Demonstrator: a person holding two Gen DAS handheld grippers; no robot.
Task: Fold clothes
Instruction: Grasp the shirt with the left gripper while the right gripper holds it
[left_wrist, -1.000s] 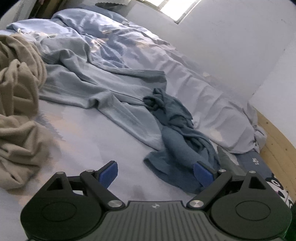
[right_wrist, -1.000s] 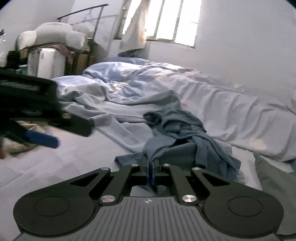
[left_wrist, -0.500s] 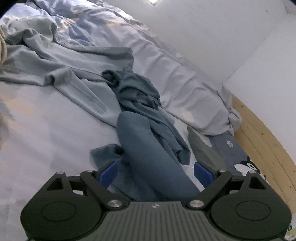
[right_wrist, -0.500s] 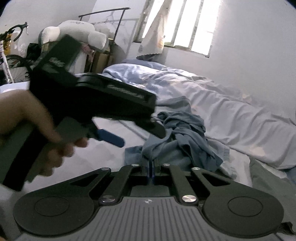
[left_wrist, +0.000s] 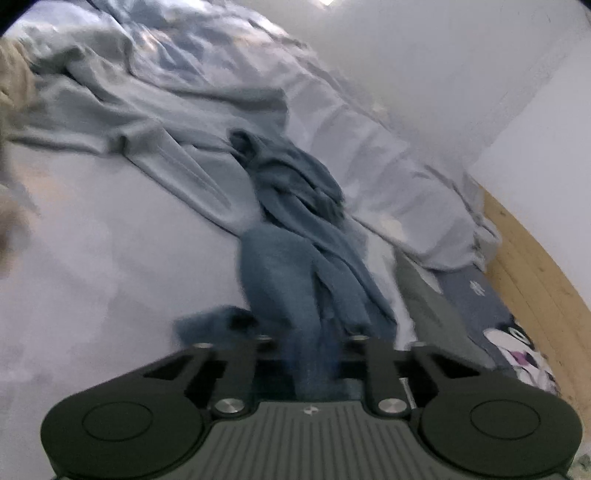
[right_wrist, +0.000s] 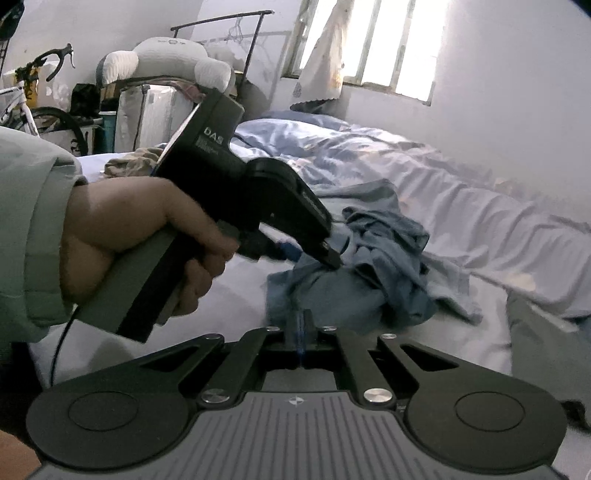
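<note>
A: Where is the crumpled dark blue cotton garment (left_wrist: 295, 206) now?

B: It lies in the middle of the frame, on the pale lilac bed sheet (left_wrist: 92, 258), with one long fold running down to the lower centre. There the left gripper (left_wrist: 308, 354) has its jaws pressed together on this fold.

A: Why does it hold that part?

B: I think it wants an edge, so the cloth can be pulled open before folding.

A: And the right gripper (right_wrist: 301, 332)?

B: In its own view, at the lower centre, its blue pads meet with only a thin line between them. The cloth reaches just behind the tips; whether an edge is pinched I cannot tell. The left hand (right_wrist: 136, 236) holds its tool at the left, pointing down into the garment.
</note>
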